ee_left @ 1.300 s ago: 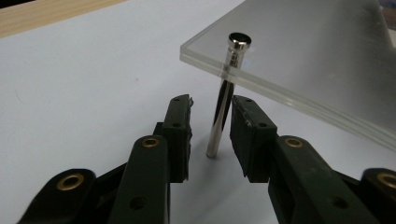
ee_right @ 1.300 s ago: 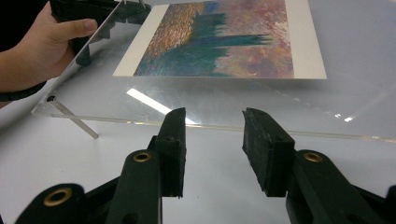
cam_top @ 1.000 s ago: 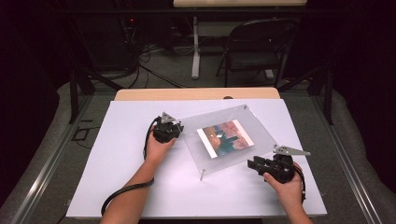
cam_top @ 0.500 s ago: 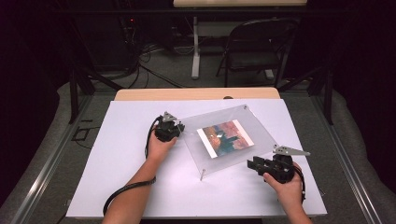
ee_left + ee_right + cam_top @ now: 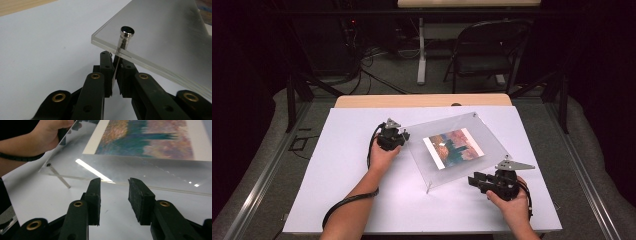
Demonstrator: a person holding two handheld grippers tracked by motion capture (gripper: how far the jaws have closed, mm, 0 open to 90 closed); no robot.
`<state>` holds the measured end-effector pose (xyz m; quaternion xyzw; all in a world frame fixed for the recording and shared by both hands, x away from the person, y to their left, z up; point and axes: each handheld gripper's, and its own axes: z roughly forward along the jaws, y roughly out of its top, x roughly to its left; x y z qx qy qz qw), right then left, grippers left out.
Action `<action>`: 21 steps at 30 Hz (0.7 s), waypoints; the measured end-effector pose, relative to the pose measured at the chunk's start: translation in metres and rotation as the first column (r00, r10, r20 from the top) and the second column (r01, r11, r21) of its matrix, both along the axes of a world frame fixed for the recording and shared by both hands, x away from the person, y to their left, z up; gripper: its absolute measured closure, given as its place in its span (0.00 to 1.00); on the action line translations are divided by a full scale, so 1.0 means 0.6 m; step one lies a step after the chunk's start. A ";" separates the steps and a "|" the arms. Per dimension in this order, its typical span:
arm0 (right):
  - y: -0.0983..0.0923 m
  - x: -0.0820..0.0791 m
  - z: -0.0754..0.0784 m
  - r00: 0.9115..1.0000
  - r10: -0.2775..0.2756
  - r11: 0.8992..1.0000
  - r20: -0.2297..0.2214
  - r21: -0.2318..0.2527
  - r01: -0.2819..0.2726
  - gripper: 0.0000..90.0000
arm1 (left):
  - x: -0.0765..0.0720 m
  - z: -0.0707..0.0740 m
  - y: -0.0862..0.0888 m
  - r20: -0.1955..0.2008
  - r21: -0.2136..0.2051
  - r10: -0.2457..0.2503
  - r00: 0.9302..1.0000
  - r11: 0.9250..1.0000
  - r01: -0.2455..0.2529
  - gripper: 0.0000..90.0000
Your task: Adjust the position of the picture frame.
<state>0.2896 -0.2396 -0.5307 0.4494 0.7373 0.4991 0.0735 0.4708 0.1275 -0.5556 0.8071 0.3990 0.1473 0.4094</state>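
A clear acrylic frame (image 5: 472, 160) with a colourful picture (image 5: 454, 148) inside rests tilted on the white table (image 5: 342, 200), propped on thin metal standoff pins. My left gripper (image 5: 402, 134) is at the frame's left corner. In the left gripper view it (image 5: 115, 75) is shut on the metal pin (image 5: 123, 41) that runs through that corner (image 5: 105, 41). My right gripper (image 5: 473, 180) sits by the frame's near edge, open, with nothing between its fingers. In the right gripper view it (image 5: 114, 192) faces the frame's edge (image 5: 150, 173) and the picture (image 5: 147, 137).
Another standoff pin (image 5: 429, 187) (image 5: 58, 176) props the frame's near corner. A wooden strip (image 5: 422, 100) borders the table's far side. A folding chair (image 5: 482, 50) and cables (image 5: 367, 55) lie on the floor beyond.
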 end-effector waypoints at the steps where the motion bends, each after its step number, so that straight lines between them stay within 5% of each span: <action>1: 0.006 -0.003 0.001 1.000 0.014 1.000 0.001 -0.010 -0.014 0.70 | 0.000 0.001 0.000 -0.003 0.000 0.000 1.000 1.000 0.000 0.93; 10: 0.056 -0.037 0.001 0.995 0.100 0.995 0.026 -0.005 -0.100 0.71 | -0.006 0.023 -0.001 -0.015 0.011 -0.007 1.000 1.000 0.007 0.92; 21: 0.088 -0.040 -0.001 0.986 0.159 0.987 0.045 -0.012 -0.159 0.71 | -0.024 0.048 -0.001 -0.027 0.020 -0.018 0.999 1.000 0.019 0.92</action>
